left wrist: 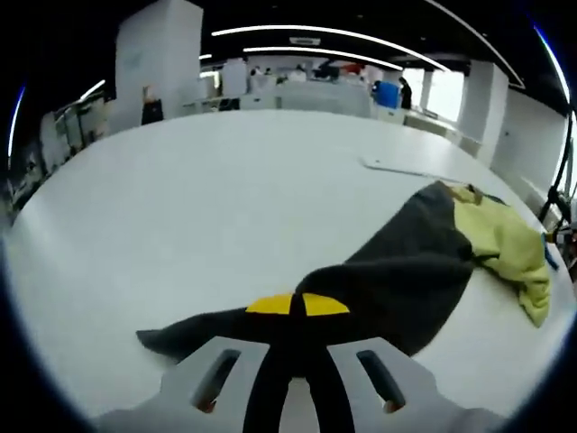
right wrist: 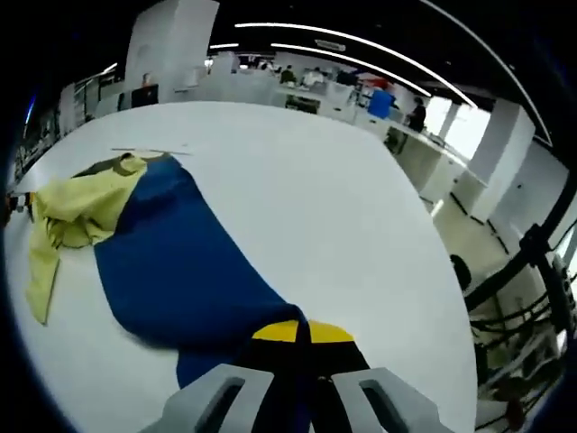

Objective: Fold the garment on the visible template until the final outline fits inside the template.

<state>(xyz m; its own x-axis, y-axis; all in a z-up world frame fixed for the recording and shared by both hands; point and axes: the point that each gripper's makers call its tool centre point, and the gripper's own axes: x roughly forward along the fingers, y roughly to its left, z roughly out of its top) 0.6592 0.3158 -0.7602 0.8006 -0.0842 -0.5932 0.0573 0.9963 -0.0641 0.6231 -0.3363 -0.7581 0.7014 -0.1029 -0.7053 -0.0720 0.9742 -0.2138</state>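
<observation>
a: start close in. what is the left tool doing?

b: its yellow-tipped jaws are pressed together on the near edge of the garment, so the cloth is pinched between them. in the left gripper view the fabric reads dark grey.

a: and the right tool?

b: the same: jaws closed on an end of the garment, which looks deep blue in the right gripper view. the cloth bunches right at the yellow tips.

a: where does the garment go from there?

b: it stretches away from each tool across the white counter, lying mostly flat. at its far end there is a pale yellow-green part, crumpled, with a strip of it trailing toward the counter's edge. in the right gripper view that yellow-green part sits at the far left of the blue cloth.

a: anything beyond the cloth?

b: a thin pale sheet lies flat on the counter past the yellow-green end; i cannot tell if it is the template. further off, an open office with desks, white pillars and long ceiling light strips. a person stands far back near a bright window.
</observation>
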